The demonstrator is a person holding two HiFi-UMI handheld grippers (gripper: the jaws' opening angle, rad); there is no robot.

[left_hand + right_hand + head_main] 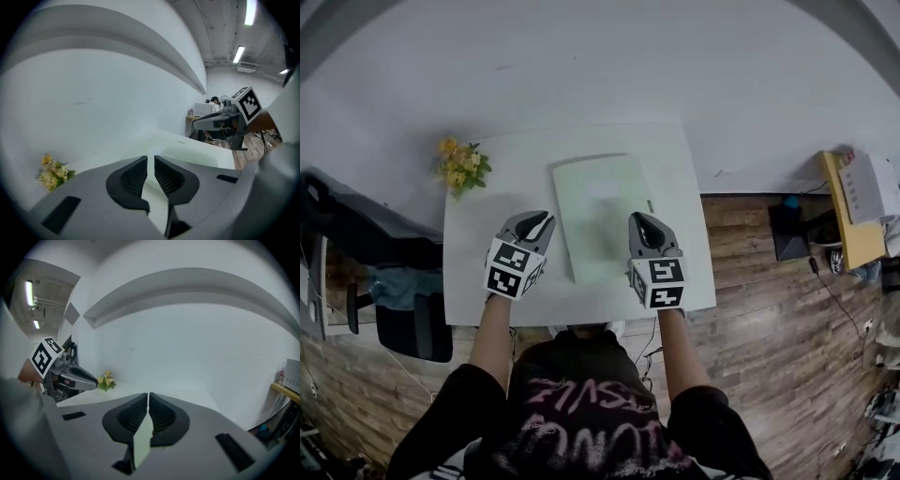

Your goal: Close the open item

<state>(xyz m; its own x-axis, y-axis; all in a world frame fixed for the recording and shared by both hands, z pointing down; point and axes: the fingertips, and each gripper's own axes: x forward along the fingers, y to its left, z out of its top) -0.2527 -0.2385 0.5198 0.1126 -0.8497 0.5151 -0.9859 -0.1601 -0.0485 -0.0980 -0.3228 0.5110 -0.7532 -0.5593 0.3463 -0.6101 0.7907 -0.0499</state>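
- The white table (675, 169) fills the middle of the head view and stands against a pale wall.
- A dark chair (403, 281) stands just off the table's left edge.
- The pale green flat item (602, 211) lies in the middle of the table, turned slightly askew to the table's edges. It shows as one flat panel with nothing raised.
- The right gripper (637, 218) hangs over the table's near right part, just beside the item's right edge. Its jaws are pressed together with nothing between them.
- The left gripper (546, 217) hangs over the table's near left part, close to the item's left edge. Its jaws stand a narrow slit apart, and only the table top shows through.
- A small bunch of yellow flowers (461, 166) sits at the table's far left corner.
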